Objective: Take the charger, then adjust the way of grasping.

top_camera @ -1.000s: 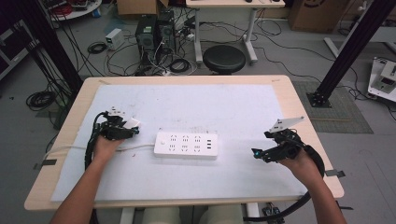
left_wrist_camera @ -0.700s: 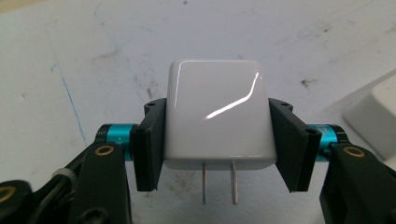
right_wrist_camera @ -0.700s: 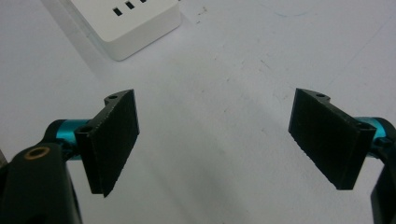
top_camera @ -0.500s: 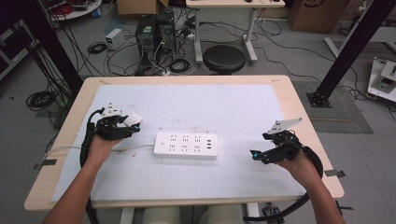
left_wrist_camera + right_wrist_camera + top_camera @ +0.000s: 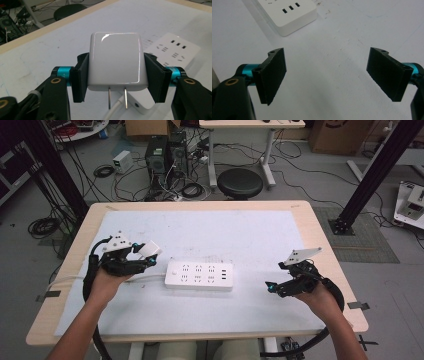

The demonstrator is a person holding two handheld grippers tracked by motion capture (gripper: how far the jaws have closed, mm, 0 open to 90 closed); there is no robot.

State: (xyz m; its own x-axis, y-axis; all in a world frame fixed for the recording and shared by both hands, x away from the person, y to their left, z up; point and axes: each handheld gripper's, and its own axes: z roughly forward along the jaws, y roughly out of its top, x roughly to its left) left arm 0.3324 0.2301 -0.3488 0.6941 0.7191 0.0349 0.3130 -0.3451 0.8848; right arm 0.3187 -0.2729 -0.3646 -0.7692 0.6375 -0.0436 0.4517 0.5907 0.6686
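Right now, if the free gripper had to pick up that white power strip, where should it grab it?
Probably across the narrow width of the power strip, coming straight down from above near its right end. It lies flat, long and slim, so the open right gripper could span its long edges; the socket face offers nothing to pinch.

The high view looks forward and down over the whole table [image 5: 210, 207]; both gripper views sit close and low, sharing the white power strip [image 5: 172, 48] with it

One white charger plug [image 5: 115, 61] — two flat prongs. One white power strip [image 5: 200, 275] — three USB slots at one end. Two grippers: left gripper [image 5: 145, 256], right gripper [image 5: 272, 287].
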